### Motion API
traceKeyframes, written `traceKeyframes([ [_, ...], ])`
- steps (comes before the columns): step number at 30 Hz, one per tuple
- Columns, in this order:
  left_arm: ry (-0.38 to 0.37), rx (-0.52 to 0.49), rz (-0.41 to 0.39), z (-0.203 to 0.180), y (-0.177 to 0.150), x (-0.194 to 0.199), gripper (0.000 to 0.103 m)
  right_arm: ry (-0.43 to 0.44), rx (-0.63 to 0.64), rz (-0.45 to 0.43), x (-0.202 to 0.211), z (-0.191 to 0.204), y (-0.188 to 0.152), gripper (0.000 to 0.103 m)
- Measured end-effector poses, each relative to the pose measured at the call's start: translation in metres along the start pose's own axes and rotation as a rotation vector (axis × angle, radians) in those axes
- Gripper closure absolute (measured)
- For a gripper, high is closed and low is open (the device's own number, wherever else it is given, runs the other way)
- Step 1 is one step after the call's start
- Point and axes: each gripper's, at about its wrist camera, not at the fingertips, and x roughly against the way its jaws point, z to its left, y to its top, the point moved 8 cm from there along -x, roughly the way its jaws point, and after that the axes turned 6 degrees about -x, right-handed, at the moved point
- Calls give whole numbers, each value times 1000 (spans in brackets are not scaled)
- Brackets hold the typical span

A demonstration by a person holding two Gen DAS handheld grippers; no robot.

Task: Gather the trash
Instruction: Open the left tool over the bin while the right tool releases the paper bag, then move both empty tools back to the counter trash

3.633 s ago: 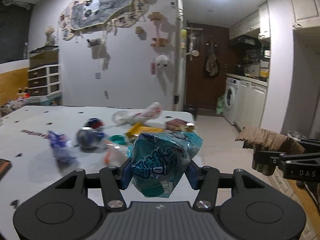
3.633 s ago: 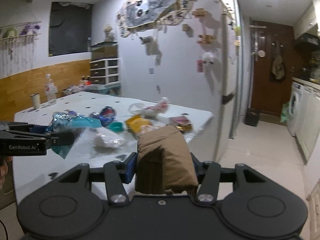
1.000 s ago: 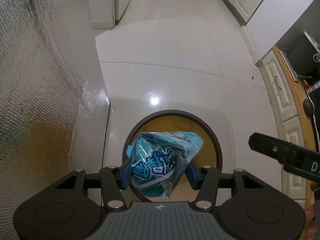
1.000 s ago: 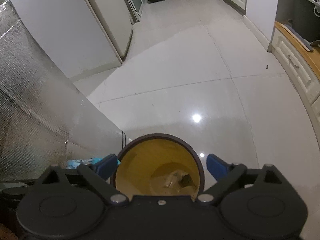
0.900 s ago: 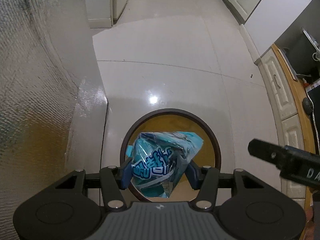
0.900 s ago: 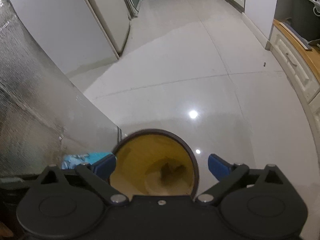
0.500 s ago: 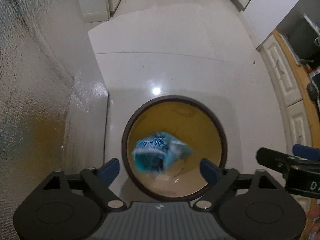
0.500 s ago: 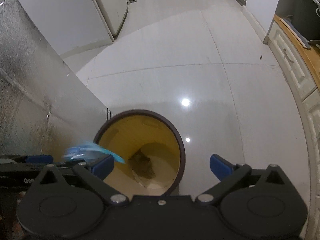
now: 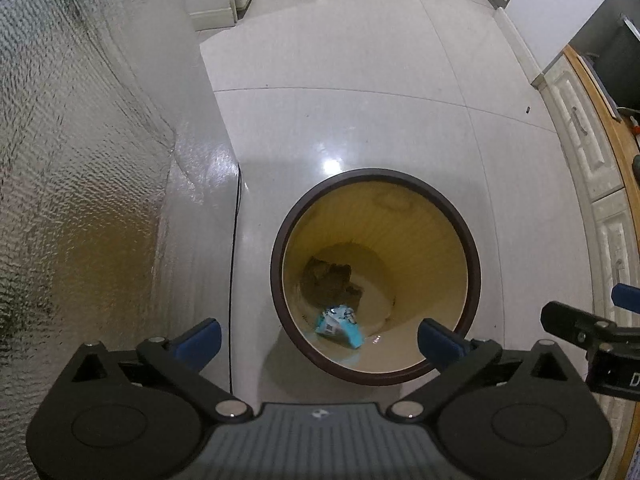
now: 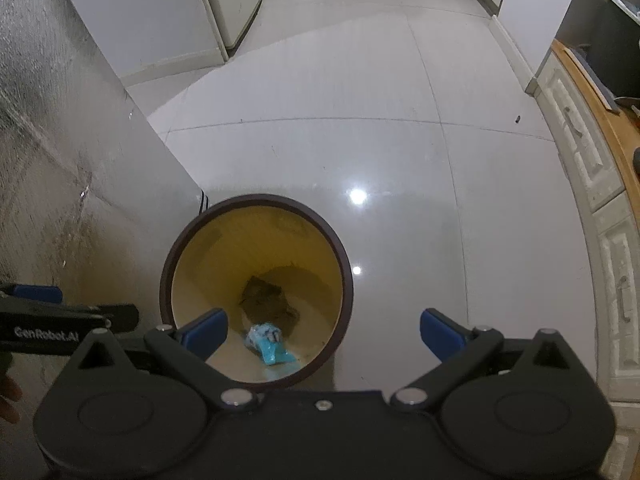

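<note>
Both grippers point steeply down over the round bin with dark brown rim and yellow inner wall (image 9: 472, 280), which stands on the pale tiled floor (image 9: 360, 120) just beside a silvery textured panel (image 9: 80, 160) on the left.

Left gripper (image 9: 318, 338): its blue-padded fingers (image 9: 200, 338) have just been opening and stand spread wide, released, with nothing between them. The crumpled blue-and-white plastic snack wrapper (image 9: 340, 326) lies at the bottom of the bin, near side, touching or just beside a crumpled brown paper wad (image 9: 330, 280) slightly farther in.

Right gripper (image 10: 324, 334): fingers likewise spread apart and empty; from its camera the wrapper shows between the pads but far below, inside the bin. It sits to the right of the bin mouth, probably to leave the drop path clear.

Judgement: pointing down over the opening let the trash fall straight in. This deposit looks complete. Next step, presumably, is fetching further trash; none is visible here.
</note>
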Motion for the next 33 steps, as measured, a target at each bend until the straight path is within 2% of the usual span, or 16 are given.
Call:
traceKeyframes([
  [18,41,12,31,15,-21,18,0,-31,-19,15,9,-7,-19,0],
  [26,49,2,-20,16,-21,38,0,-46,-28,-15,24,-10,-23,0],
  [33,41,-20,-110,6,-17,74,0,-47,-40,-87,57,-12,-17,0],
])
